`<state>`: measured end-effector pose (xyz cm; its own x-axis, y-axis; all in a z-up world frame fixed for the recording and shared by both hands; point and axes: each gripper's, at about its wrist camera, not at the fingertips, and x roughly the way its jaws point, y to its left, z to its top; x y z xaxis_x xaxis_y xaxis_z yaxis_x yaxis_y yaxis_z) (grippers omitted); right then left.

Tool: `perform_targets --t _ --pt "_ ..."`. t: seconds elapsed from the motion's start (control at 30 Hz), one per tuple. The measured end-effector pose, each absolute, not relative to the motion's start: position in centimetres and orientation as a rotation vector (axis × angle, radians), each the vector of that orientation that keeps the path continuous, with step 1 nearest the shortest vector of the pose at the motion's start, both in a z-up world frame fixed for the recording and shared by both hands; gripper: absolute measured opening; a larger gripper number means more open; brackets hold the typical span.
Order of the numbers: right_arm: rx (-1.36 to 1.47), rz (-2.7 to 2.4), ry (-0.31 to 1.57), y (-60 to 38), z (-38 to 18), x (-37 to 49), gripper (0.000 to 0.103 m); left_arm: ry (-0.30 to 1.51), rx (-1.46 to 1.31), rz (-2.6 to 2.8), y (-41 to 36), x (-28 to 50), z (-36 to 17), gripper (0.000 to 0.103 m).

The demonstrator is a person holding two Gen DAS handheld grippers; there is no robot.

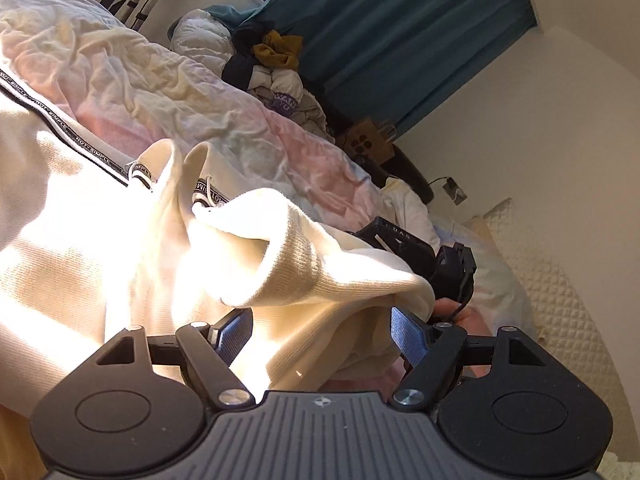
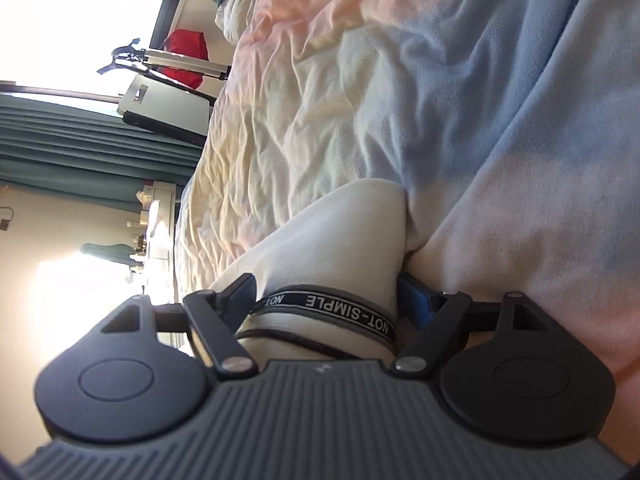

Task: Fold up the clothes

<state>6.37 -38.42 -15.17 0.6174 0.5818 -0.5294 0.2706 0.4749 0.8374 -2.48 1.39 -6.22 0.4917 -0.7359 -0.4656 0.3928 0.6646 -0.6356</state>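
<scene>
A cream sweatshirt (image 1: 80,248) with black "NOT-SIMPLE" tape lies on the bed. Its ribbed cuff (image 1: 288,256) sits bunched just ahead of my left gripper (image 1: 322,332). The left jaws stand wide, with a fold of the cream cloth lying loose between the blue pads (image 1: 236,332). Just beyond the cuff is my right gripper (image 1: 440,256), black, with a hand (image 1: 460,312) behind it. In the right wrist view the right gripper (image 2: 326,300) is spread wide too. A fold of the sweatshirt (image 2: 340,240) with its lettered tape (image 2: 332,300) fills the gap, not squeezed.
The bed has a crumpled pastel sheet (image 1: 200,92) (image 2: 360,80). A pile of other clothes (image 1: 276,64) lies at its far end by a teal curtain (image 1: 400,40). A brown paper bag (image 1: 368,144) and a quilted pillow (image 1: 552,288) are to the right. A red bag (image 2: 186,56) stands near the window.
</scene>
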Motion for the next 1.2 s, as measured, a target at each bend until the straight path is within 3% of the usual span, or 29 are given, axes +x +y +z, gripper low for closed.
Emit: perform_targets --t 0.1,0.2,0.27,0.37,0.67,0.77,1.0,1.1,1.2 --pt "1.014 0.250 0.926 -37.5 -14.5 6.6 0.077 0.800 -0.450 -0.710 0.9 -2.2 -6.7 0.076" --pt "0.921 0.221 0.919 -36.7 -13.2 6.5 0.058 0.787 -0.437 -0.700 1.1 -2.1 -6.6 0.076" --pt "0.876 0.208 0.886 -36.3 -11.9 6.2 0.029 0.778 -0.432 -0.697 1.2 -2.1 -6.5 0.076" --pt "0.805 0.248 0.794 -35.4 -8.3 5.8 0.020 0.767 -0.423 -0.697 1.4 -2.2 -6.3 0.076" --pt "0.700 0.381 0.469 -34.6 1.4 8.9 0.019 0.635 -0.430 -0.724 3.0 -3.7 -3.6 0.077" --pt "0.718 0.355 0.471 -36.1 -1.1 11.7 0.020 0.605 -0.447 -0.702 4.0 -3.2 -3.5 0.077" --pt "0.830 0.191 0.661 -38.1 -12.7 14.6 0.024 0.662 -0.500 -0.549 6.3 0.7 -5.4 0.079" --pt "0.863 0.180 0.651 -38.2 -12.4 14.0 0.028 0.712 -0.521 -0.540 6.2 1.9 -6.5 0.079" --pt "0.806 0.130 0.643 -38.1 -10.4 12.6 0.037 0.758 -0.490 -0.531 5.6 3.1 -7.7 0.079"
